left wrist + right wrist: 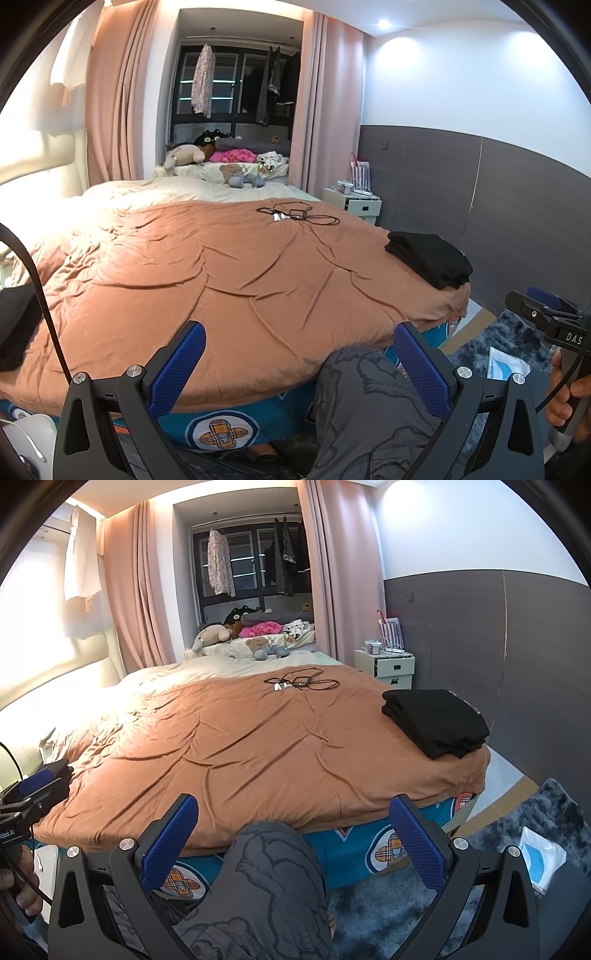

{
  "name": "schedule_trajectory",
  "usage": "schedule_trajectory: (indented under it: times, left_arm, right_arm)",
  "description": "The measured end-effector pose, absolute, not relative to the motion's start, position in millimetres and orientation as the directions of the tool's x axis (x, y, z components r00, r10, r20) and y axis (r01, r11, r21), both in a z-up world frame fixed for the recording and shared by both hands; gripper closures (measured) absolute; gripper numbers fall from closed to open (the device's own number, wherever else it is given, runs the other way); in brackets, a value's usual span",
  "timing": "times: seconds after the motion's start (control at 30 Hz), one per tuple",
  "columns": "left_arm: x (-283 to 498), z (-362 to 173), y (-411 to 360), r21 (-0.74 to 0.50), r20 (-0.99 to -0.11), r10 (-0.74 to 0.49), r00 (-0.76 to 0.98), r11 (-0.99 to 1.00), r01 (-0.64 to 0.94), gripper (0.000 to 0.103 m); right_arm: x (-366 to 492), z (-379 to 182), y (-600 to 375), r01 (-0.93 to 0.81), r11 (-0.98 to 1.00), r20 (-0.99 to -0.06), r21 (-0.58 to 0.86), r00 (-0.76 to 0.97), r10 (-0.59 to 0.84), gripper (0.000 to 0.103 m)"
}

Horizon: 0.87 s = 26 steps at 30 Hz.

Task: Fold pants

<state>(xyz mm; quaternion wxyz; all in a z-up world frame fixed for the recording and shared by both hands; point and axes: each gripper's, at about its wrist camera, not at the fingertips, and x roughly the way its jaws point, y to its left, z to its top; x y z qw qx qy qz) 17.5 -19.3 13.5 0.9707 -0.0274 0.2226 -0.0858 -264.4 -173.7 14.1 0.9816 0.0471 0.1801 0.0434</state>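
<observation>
The bed (207, 834) is covered by a creased orange blanket (229, 746), with a cream sheet (229, 666) beyond it. Folded black pants (436, 720) lie on the blanket near its right corner. A tangle of black cables (303, 682) lies at the blanket's far edge. More dark cloth (16, 325) lies at the left edge.

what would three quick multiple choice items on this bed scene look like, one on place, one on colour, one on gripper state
1. Where do the folded pants lie?
A. bed's right corner
B. on the nightstand
C. on the rug

2. What colour is the blanket?
A. green
B. orange-brown
C. white

3. How does the right gripper stand?
A. shut on pants
B. shut on the cable
C. open, empty

Answers: 1 A, the black stack sits near the bed's right edge. 2 B, the orange-brown cover spreads over the bed. 3 C, its blue fingers stand wide apart with nothing between.
</observation>
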Motion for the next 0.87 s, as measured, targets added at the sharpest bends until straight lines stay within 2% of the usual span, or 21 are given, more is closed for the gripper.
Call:
schedule_trajectory:
  times: [0.87]
  left_arm:
    - [9.1,25.6,-13.9,-0.097,-0.41,-0.17,0.896,0.985,0.142,0.001]
  right_arm:
    - [-260.2,15.8,-174.6,-0.076,0.992,-0.355,0.101,0.929,0.107,0.0]
